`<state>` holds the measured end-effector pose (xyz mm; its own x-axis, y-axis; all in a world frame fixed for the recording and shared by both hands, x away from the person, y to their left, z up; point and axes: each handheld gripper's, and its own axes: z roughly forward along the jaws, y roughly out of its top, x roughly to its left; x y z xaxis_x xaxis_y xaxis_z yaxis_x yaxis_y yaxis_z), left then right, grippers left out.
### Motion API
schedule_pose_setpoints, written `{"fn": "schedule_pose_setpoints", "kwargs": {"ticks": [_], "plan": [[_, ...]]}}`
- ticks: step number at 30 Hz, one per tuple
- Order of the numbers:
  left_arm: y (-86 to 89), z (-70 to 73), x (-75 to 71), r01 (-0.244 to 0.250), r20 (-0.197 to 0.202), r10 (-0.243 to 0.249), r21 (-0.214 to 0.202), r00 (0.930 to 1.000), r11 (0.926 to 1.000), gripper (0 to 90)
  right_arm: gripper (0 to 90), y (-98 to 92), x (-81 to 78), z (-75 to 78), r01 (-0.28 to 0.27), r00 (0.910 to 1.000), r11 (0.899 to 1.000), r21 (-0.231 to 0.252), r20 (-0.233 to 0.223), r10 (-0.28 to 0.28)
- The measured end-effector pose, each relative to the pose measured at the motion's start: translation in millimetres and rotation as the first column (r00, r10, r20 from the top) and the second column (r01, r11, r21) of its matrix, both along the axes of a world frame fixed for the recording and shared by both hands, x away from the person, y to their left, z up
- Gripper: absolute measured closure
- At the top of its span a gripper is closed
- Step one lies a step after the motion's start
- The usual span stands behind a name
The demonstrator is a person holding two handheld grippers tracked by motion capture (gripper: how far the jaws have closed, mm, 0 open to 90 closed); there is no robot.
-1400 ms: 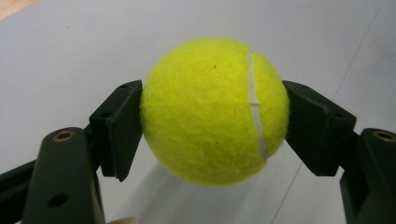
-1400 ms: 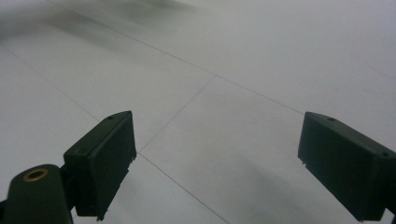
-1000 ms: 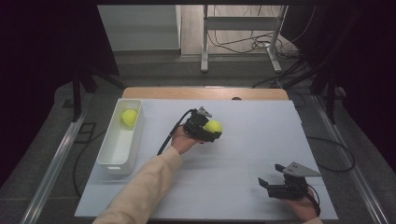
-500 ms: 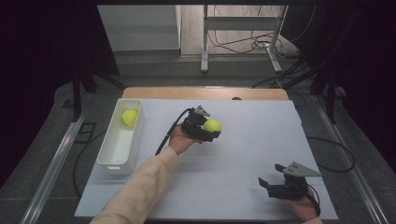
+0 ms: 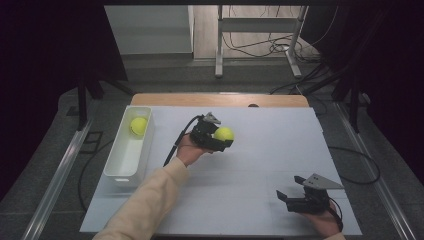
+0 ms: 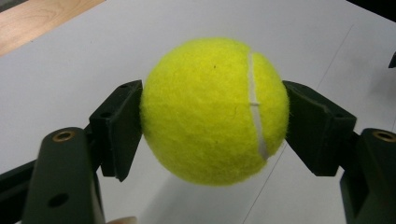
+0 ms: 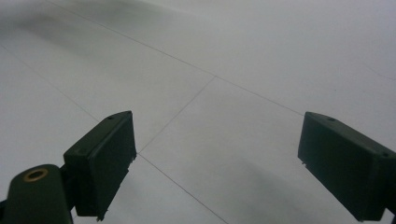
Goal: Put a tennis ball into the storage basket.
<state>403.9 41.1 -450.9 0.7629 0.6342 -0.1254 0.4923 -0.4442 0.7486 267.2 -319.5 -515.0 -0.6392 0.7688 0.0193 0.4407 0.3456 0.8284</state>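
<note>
Left tongs (image 5: pixel 223 139) clamped on tennis ball (image 5: pixel 224 133) above white table (image 5: pixel 260 165); right tongs (image 5: pixel 291 196) apart, empty, low over it. Dark room, cables on floor (image 5: pixel 260 47).

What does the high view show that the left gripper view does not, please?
High view alone: the white bin at the table's left with a second tennis ball in it, and the right gripper, open, low near the table's right front. Left gripper view alone: the two black fingers pressing the ball's sides, and its white seam. Both: the left gripper shut on the tennis ball over the white table.
</note>
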Motion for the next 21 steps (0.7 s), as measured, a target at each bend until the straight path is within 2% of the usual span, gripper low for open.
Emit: {"fn": "schedule_pose_setpoints", "kwargs": {"ticks": [15, 21], "plan": [[9.0, 7.1, -6.6, 0.0, 0.011, 0.0, -0.018, 0.9999, 0.9998, 26.1, 11.4, 0.3, -0.2, 0.1, 0.0, 1.0, 1.0, -0.002, 0.001, 0.0], [14.7, 9.3, -13.5, 0.003, 0.014, -0.002, -0.029, 0.9999, 0.9996, 26.1, 11.4, 0.1, -0.2, 0.1, 0.0, 1.0, 1.0, -0.001, 0.0, 0.0]]}}
